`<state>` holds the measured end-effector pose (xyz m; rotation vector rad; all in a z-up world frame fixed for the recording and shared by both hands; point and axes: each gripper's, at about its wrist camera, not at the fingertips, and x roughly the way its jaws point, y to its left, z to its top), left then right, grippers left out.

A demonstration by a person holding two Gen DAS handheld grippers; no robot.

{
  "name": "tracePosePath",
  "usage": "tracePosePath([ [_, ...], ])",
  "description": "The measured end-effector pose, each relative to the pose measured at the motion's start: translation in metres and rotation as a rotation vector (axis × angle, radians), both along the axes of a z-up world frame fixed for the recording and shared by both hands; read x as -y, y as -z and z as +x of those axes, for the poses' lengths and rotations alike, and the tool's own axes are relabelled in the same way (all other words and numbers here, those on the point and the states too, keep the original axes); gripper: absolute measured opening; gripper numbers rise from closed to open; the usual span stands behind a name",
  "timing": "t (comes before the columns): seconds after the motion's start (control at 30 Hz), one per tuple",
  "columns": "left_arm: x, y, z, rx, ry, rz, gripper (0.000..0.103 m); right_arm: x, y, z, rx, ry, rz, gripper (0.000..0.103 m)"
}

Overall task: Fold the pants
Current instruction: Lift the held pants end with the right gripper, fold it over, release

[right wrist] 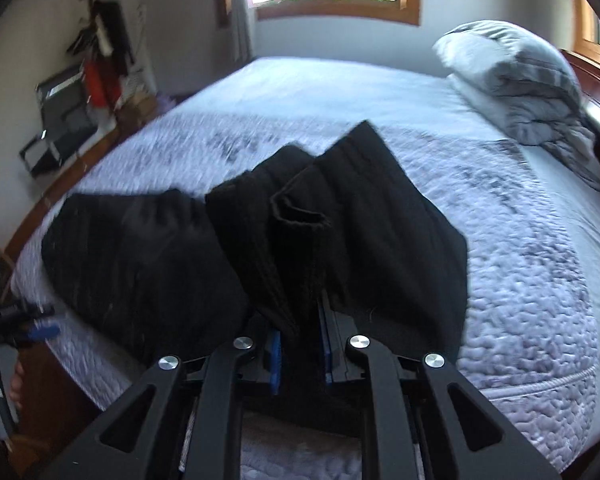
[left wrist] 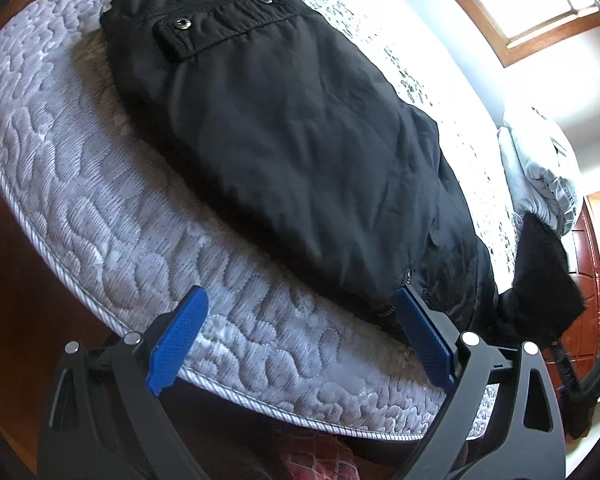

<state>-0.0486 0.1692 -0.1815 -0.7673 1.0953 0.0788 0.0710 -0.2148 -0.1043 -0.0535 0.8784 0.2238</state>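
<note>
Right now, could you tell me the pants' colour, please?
Black pants, clearest in the left wrist view.

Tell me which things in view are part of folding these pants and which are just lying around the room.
Part of the job:
black pants
right gripper, shut on the pants' leg ends
left gripper, open and empty
mattress they lie on

Lying about:
grey bundled bedding
things stacked by the wall

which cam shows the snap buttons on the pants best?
Left wrist. Both metal snap buttons sit sharp on the waistband of the black pants, spread on the mattress. The right wrist view shows only blurred black fabric bunched in the right gripper; no snaps visible.
</note>
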Motion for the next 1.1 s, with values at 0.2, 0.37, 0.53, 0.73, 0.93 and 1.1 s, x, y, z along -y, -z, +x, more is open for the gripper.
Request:
tracePosePath([
  [0.2,-0.014,0.0,-0.015,-0.002,-0.026,-0.01,0.095,-0.038,0.035,-0.005,-0.063,-0.076,-0.102,0.015],
  [0.37,-0.023,0.002,-0.025,-0.007,-0.041,-0.017,0.095,-0.047,0.037,-0.014,-0.048,-0.112,-0.12,0.015],
  [0.53,-0.025,0.003,-0.03,-0.01,-0.045,-0.02,0.095,-0.053,0.036,-0.018,-0.032,-0.156,-0.117,0.015],
  [0.73,-0.015,0.002,-0.026,-0.015,-0.028,-0.017,0.095,-0.066,0.049,-0.02,-0.027,-0.202,-0.138,0.015],
  [0.93,-0.01,0.004,-0.024,-0.025,-0.023,-0.019,0.095,-0.082,0.056,-0.02,-0.028,-0.258,-0.171,0.015],
  [1.1,-0.01,0.005,-0.023,-0.028,-0.028,-0.021,0.095,-0.081,0.064,-0.018,-0.056,-0.278,-0.162,0.016],
])
